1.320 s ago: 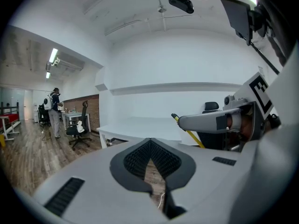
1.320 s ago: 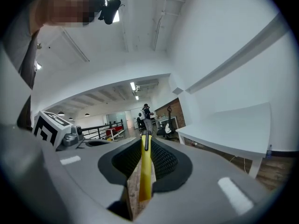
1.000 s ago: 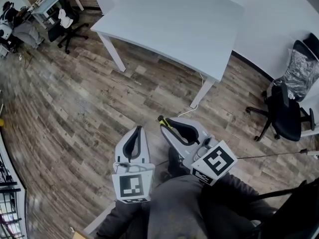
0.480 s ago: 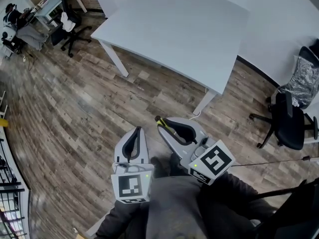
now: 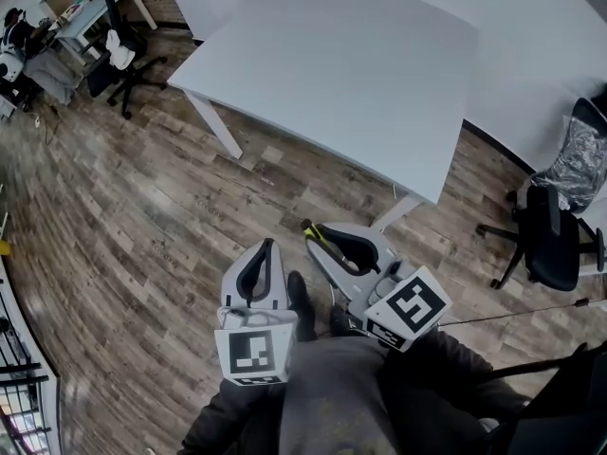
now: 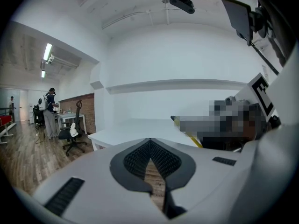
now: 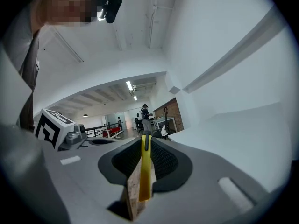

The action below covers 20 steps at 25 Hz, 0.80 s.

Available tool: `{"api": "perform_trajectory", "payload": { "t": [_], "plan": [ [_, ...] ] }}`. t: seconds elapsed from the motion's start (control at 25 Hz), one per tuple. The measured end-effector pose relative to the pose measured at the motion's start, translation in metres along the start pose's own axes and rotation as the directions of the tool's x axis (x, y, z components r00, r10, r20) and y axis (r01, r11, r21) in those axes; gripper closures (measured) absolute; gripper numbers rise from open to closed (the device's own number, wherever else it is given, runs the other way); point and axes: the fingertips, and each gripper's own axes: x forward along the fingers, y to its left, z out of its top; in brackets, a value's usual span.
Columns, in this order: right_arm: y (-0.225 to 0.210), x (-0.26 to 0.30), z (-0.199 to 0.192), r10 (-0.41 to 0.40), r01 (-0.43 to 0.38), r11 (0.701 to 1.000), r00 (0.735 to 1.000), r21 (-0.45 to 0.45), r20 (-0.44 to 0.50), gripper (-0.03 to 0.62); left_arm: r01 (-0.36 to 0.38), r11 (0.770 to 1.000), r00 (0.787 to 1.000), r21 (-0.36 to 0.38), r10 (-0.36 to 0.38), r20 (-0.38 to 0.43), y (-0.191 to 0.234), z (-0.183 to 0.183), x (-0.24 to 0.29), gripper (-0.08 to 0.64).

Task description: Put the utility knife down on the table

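A yellow and black utility knife (image 5: pixel 317 235) (image 7: pixel 145 171) is clamped between the jaws of my right gripper (image 5: pixel 318 239) (image 7: pixel 145 146), its tip poking out past them. That gripper hovers over the wooden floor, short of the white table (image 5: pixel 351 55). Beside it on the left, my left gripper (image 5: pixel 266 249) (image 6: pixel 149 146) is shut with nothing in it. Seen from the left gripper view, the knife tip (image 6: pixel 174 120) shows at the right and the table (image 6: pixel 135 129) lies ahead.
A black office chair (image 5: pixel 542 235) stands at the right by another white desk. Far left are a second chair (image 5: pixel 119 60), a small desk (image 5: pixel 81 12) and a person (image 6: pixel 49 113). The table's white legs (image 5: pixel 216 119) reach the plank floor.
The table has come closer in the head view, its near corner now nearer my right gripper. Both grippers keep their pose and the knife stays clamped.
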Motion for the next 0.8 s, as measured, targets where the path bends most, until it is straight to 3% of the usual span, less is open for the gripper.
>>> {"api": "perform_trajectory", "payload": {
  "t": [0.4,0.8],
  "plan": [
    [-0.042,0.103,0.011,-0.058,0.058,0.998,0.998,0.007,-0.018,0.529,0.061,0.998,0.998,-0.007,-0.061,-0.003,0.085,0.014,0.078,0.557],
    [-0.063,0.162,0.020,-0.115,0.115,0.993,0.993,-0.015,-0.014,0.529,0.118,0.993,0.993,-0.011,-0.118,0.015,0.131,0.023,0.116,0.557]
  ]
}}
